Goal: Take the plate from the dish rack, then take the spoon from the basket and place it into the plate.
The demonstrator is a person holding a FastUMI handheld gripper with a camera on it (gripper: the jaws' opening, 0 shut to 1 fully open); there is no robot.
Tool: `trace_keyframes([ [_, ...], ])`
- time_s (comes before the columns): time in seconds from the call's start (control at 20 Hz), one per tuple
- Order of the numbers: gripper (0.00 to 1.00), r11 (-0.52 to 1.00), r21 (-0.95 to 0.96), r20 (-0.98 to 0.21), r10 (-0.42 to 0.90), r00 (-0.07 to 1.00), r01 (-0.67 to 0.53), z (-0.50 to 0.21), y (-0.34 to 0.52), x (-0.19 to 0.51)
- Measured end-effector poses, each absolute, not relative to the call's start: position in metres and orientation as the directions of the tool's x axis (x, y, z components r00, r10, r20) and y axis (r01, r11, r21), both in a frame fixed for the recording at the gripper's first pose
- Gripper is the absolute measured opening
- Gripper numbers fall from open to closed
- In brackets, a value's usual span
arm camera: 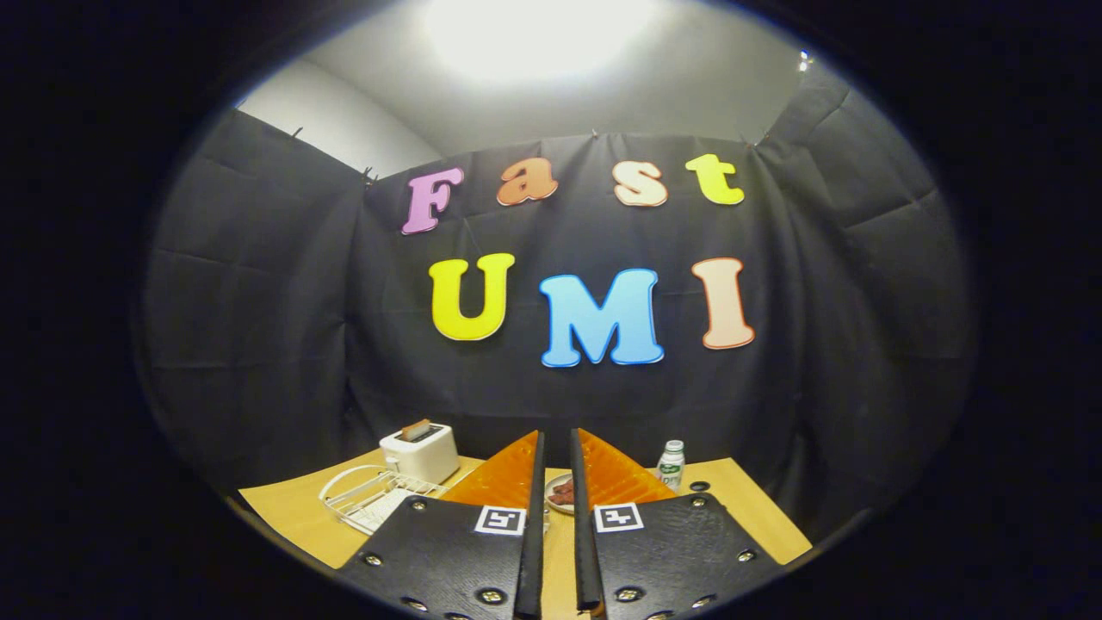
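My gripper [557, 436] is held up above the near part of a wooden table [293, 512], its two fingers close together with only a narrow slit and nothing between them. To the left of the fingers, a white wire dish rack [366, 492] lies on the table, with something pale and flat inside that I cannot make out. Through the slit just beyond the fingertips I see part of a small plate [560, 494] with brown pieces on it.
A white toaster [420, 453] with a slice in its slot stands behind the rack. A small white bottle [671, 463] with a green label stands right of the fingers, a small dark round thing [699, 486] beside it. Black cloth walls close the table's back and sides.
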State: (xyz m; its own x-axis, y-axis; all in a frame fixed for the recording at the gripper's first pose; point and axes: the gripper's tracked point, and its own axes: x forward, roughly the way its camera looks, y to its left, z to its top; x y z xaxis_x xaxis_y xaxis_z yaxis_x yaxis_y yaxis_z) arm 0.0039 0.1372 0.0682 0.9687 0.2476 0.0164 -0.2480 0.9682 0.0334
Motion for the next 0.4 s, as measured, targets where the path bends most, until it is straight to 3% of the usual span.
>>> trace_keyframes([
  [0.4,0.15,0.988,0.034,0.006,0.153,0.988,-0.153,0.069,0.077,0.0],
])
